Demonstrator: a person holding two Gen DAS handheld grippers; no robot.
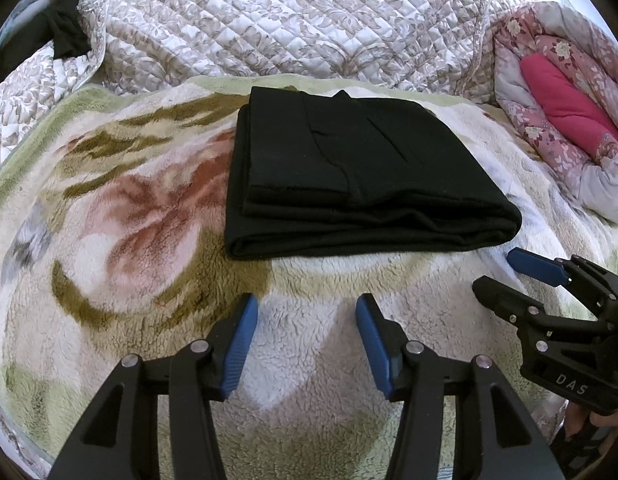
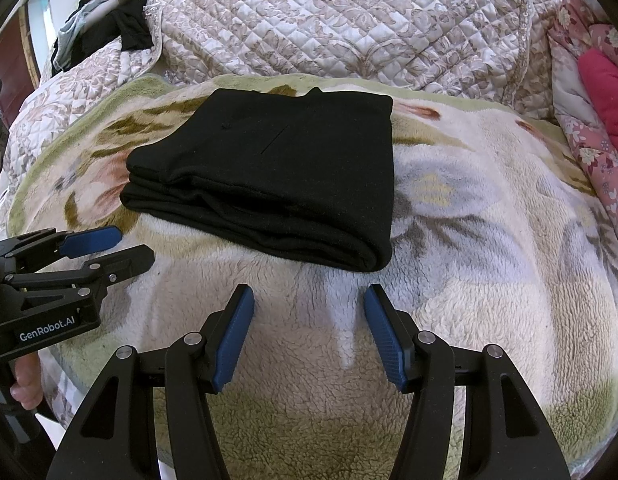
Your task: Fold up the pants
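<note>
Folded black pants (image 1: 349,176) on fleece blanket (image 1: 149,220), quilted cover (image 1: 289,20) behind. Left gripper (image 1: 307,320) and right gripper (image 2: 309,312) spread wide, holding nothing.

The black pants (image 2: 269,176) lay folded on the fleece blanket (image 2: 489,240) at twelve o'clock. The right gripper (image 2: 309,308) gaped empty; the left gripper (image 2: 121,246), at nine o'clock, seemed parted too.

right claw (image 1: 505,276): "DAS" | left claw (image 2: 125,246): "GenRobot.AI"
</note>
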